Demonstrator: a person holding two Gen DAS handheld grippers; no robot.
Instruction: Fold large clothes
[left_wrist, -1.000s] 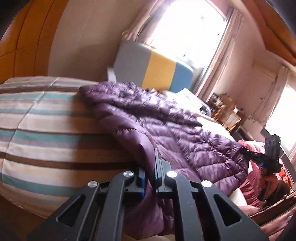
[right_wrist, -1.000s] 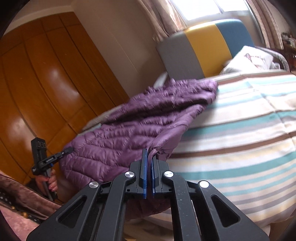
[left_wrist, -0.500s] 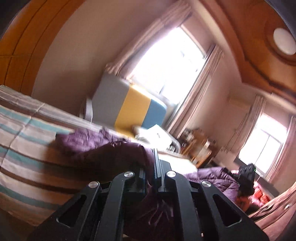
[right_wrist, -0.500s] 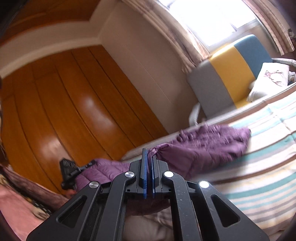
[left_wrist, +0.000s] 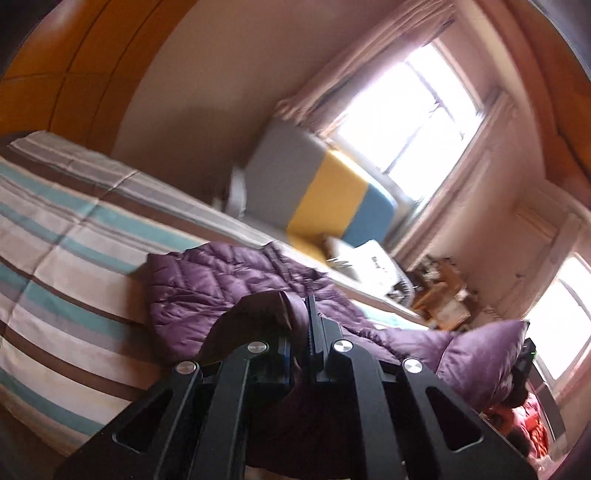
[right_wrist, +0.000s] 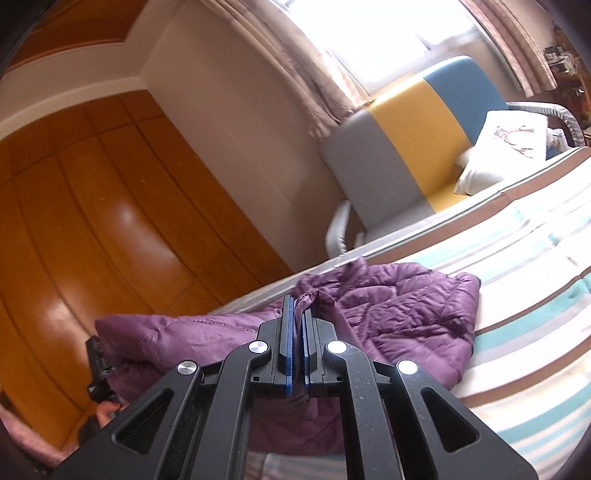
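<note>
A striped bed (left_wrist: 66, 258) carries the purple jacket (left_wrist: 221, 280), with a grey, yellow and blue chair (left_wrist: 321, 192) beyond its far edge. Nothing blocks the jacket. The left tool (left_wrist: 301, 325) and right tool (right_wrist: 297, 325) are each clamped on a lifted jacket edge.

A second ago the purple jacket (left_wrist: 229, 284) lay spread flat over the striped bed (left_wrist: 74, 236); I have since lifted its near edge with my left gripper (left_wrist: 301, 325) and my right gripper (right_wrist: 297, 325), so the hem now stands raised in a ridge over the rest. The jacket has bunched toward the far side of the bed. Both my views took in more of the walls and windows half a second ago and have dipped a little since.
</note>
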